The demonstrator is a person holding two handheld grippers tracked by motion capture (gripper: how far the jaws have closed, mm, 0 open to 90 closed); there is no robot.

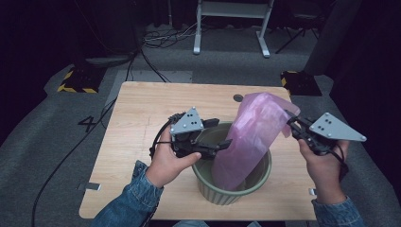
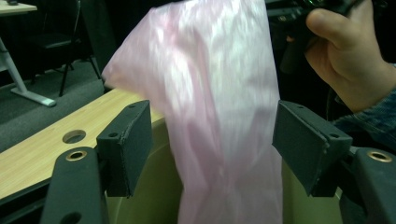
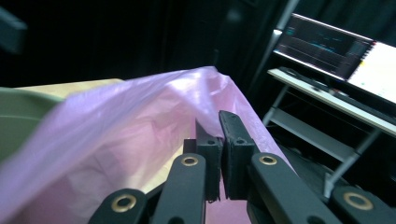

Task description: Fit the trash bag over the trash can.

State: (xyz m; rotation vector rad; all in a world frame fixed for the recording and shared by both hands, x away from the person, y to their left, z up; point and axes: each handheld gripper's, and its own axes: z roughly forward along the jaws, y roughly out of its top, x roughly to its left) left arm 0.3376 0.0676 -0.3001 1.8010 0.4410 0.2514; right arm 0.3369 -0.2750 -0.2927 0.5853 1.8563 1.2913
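Observation:
A ribbed green pot (image 1: 246, 189) stands on the wooden table (image 1: 142, 123) near its front edge. A pink plastic bag (image 1: 255, 137) rises out of the pot, slanting up to the right. My right gripper (image 1: 289, 124) is shut on the bag's upper corner; in the right gripper view the jaws (image 3: 219, 123) pinch the bag (image 3: 116, 130), with the pot (image 3: 23, 107) at the left. My left gripper (image 1: 220, 135) is open at the pot's left rim. In the left gripper view the bag (image 2: 219, 93) hangs between its jaws (image 2: 212, 140) without touching the pads.
A round hole (image 1: 238, 98) sits in the table's far edge. On the floor behind are a white desk frame (image 1: 231, 23), cables (image 1: 161, 38) and yellow-black striped feet (image 1: 75, 80). A lit monitor (image 3: 322, 46) stands on a side desk.

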